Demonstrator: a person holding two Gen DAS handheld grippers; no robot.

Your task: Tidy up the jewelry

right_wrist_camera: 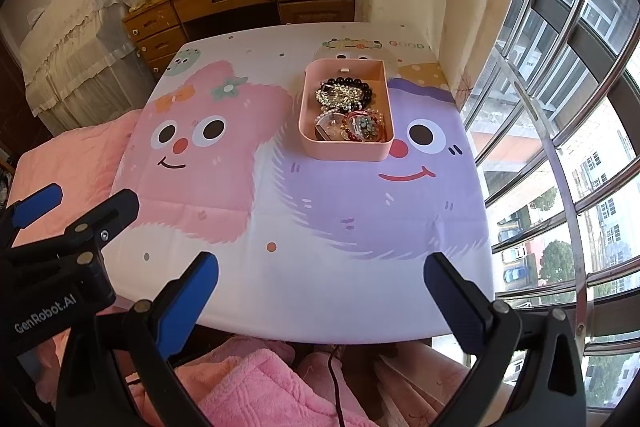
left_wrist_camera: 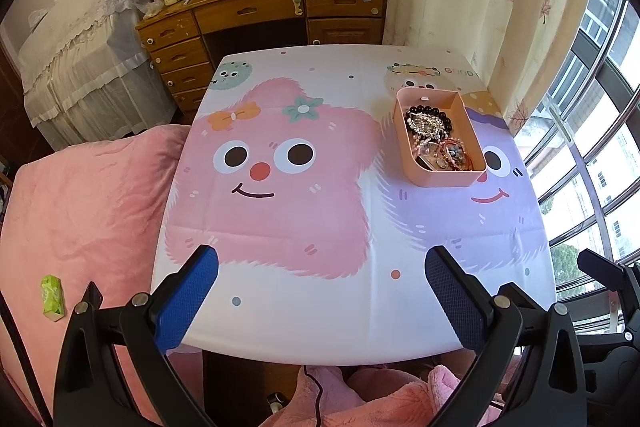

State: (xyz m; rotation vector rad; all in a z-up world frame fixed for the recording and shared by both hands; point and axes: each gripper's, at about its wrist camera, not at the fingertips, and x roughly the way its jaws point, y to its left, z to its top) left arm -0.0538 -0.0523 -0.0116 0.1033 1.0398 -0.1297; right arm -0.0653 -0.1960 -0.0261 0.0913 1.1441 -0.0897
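Note:
A pink rectangular box [left_wrist_camera: 448, 175] [right_wrist_camera: 344, 149] stands on the far right part of the table. It holds a heap of jewelry [left_wrist_camera: 436, 143] [right_wrist_camera: 349, 111]: a black bead bracelet [left_wrist_camera: 434, 111] [right_wrist_camera: 352, 81], pearl strands, a silvery chain and red bracelets. My left gripper [left_wrist_camera: 322, 265] hangs open over the table's near edge with nothing between its blue pads. My right gripper [right_wrist_camera: 321, 265] is open too, empty, near the front edge and well short of the box. The left gripper [right_wrist_camera: 60, 211] also shows at the left of the right wrist view.
The table [left_wrist_camera: 304, 323] [right_wrist_camera: 320, 291] wears a cloth printed with a pink star face and a purple face. A pink blanket [left_wrist_camera: 80, 211] with a green packet [left_wrist_camera: 53, 297] lies left. A wooden desk [left_wrist_camera: 264, 11] stands behind, with curtain and barred window [right_wrist_camera: 560, 107] right.

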